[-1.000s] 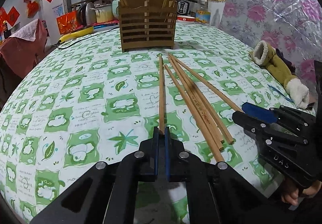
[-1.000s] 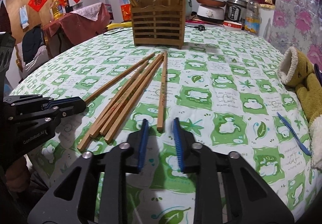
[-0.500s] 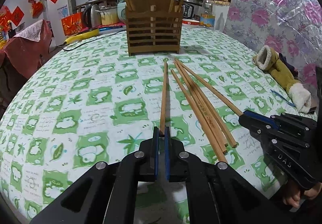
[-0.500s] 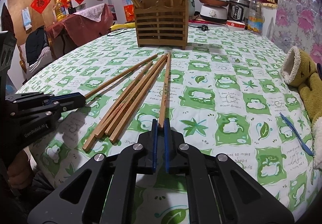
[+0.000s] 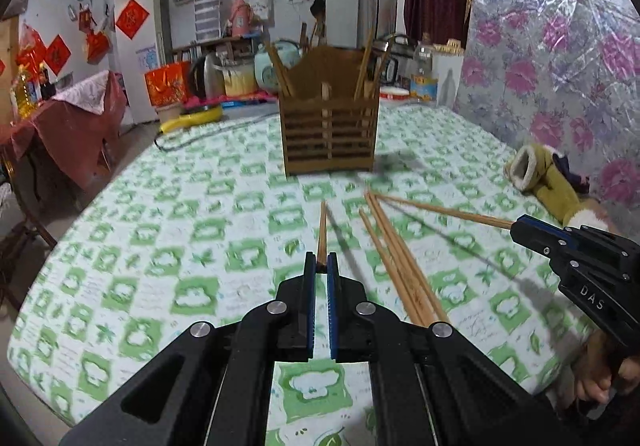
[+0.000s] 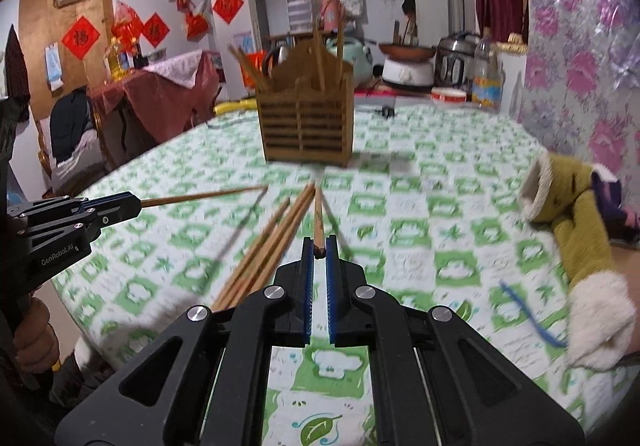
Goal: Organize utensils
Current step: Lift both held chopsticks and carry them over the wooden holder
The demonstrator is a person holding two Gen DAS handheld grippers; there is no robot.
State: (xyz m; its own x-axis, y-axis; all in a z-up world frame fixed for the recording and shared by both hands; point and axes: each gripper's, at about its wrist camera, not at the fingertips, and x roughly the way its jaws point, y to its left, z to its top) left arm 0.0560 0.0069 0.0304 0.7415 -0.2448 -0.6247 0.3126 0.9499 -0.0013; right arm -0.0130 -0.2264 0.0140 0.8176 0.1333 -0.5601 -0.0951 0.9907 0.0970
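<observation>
My left gripper (image 5: 320, 266) is shut on one wooden chopstick (image 5: 322, 230) and holds it lifted, pointing at the slatted wooden utensil holder (image 5: 330, 133). My right gripper (image 6: 319, 252) is shut on another chopstick (image 6: 318, 217), also raised off the cloth. Each gripper shows in the other's view: the right gripper (image 5: 520, 224) with its chopstick (image 5: 440, 209), the left gripper (image 6: 136, 201) with its chopstick (image 6: 200, 196). Several more chopsticks (image 5: 396, 258) lie in a bundle on the table. The holder has a few chopsticks standing in it (image 6: 320, 57).
The round table has a green-and-white patterned cloth (image 5: 160, 246). An olive fleece-lined mitten (image 6: 576, 221) and a blue strip (image 6: 528, 314) lie at the right. Behind the table are pots, a bottle (image 6: 486, 81) and a yellow object with a cable (image 5: 192, 121).
Both grippers have lifted their chopsticks off the cloth and risen. The right gripper closed on its chopstick between the first and second earlier frames.
</observation>
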